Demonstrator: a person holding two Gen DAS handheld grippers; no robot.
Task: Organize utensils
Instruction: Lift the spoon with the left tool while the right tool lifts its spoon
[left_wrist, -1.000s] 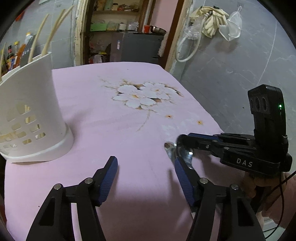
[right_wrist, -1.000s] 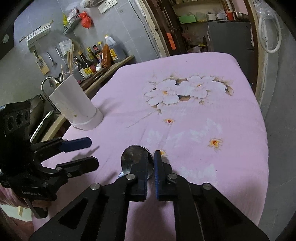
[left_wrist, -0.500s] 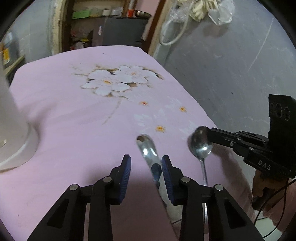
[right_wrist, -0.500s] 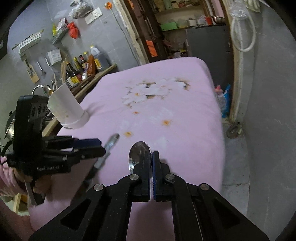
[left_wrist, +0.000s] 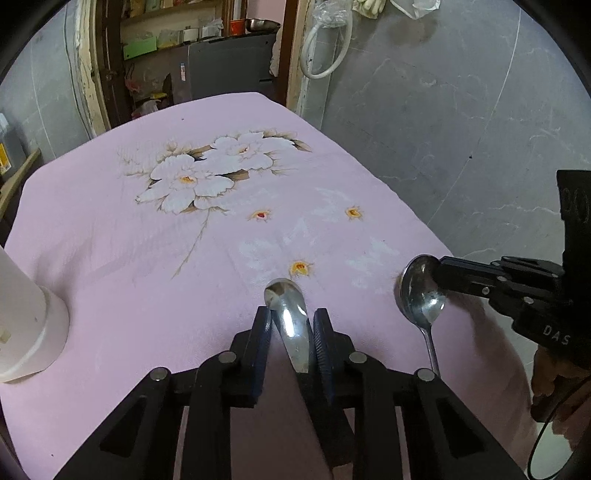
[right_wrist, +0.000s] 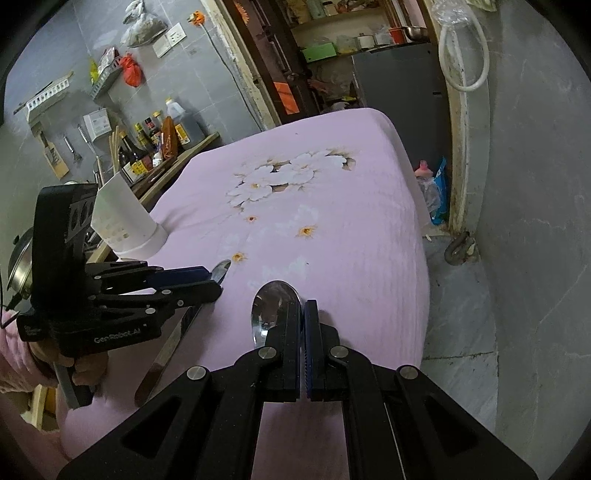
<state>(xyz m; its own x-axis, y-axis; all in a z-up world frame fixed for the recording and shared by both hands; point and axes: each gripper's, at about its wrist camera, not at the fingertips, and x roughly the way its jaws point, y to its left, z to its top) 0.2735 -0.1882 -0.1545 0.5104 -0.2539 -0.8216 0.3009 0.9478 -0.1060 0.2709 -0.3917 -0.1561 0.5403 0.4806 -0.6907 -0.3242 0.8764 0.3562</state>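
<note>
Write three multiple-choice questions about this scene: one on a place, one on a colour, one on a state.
1. Where does the white utensil holder stand?
A. on the tablecloth
B. on the floor
C. on a shelf

2. What is the main colour of the tablecloth?
A. green
B. pink
C. black

3. How is the right gripper?
A. wide open
B. out of view
C. shut on a spoon

Answers: 1 A, its base rests on the cloth near the edge; 2 B, pink with white flowers; 3 C, its fingers meet beside the spoon's bowl.
</note>
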